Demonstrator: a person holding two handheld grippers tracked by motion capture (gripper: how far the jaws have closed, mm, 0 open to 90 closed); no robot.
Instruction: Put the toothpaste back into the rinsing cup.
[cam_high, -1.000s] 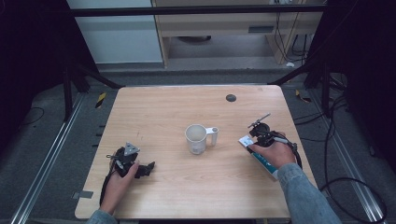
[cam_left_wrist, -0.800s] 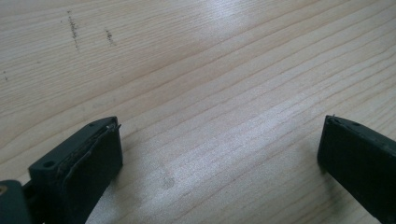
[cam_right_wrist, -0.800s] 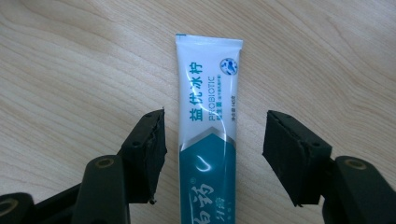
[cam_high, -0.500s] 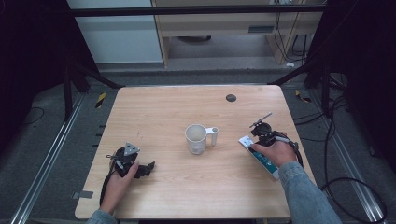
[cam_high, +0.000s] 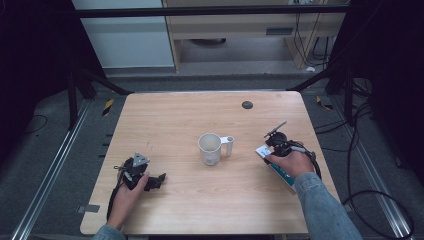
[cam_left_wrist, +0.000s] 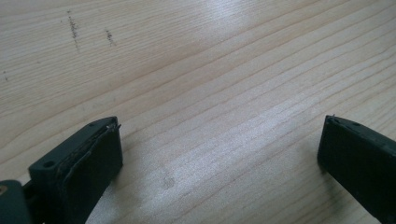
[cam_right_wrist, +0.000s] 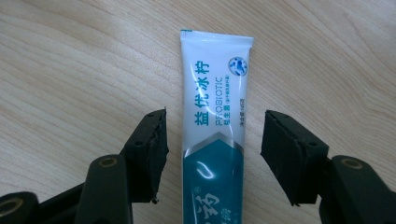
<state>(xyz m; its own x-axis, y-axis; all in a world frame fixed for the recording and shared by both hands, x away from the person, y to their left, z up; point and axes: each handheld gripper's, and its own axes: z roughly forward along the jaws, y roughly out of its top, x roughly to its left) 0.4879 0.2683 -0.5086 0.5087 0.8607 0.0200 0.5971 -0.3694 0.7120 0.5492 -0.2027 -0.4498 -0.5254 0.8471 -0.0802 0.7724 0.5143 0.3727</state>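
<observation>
Right gripper (cam_right_wrist: 212, 154) open, jaws straddling toothpaste tube (cam_right_wrist: 215, 116), not yet pinching; tube's long axis runs 12-to-6 between them. Left gripper (cam_left_wrist: 219, 154) open, empty.

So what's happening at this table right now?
A person sits at a light wooden table, a black two-jaw gripper in each hand. The right gripper straddles a white and teal toothpaste tube lying flat on the wood; its jaws stand open on either side, not yet pressing it. The left gripper rests open over bare wood. A white ceramic mug stands upright between the two hands, untouched.
</observation>
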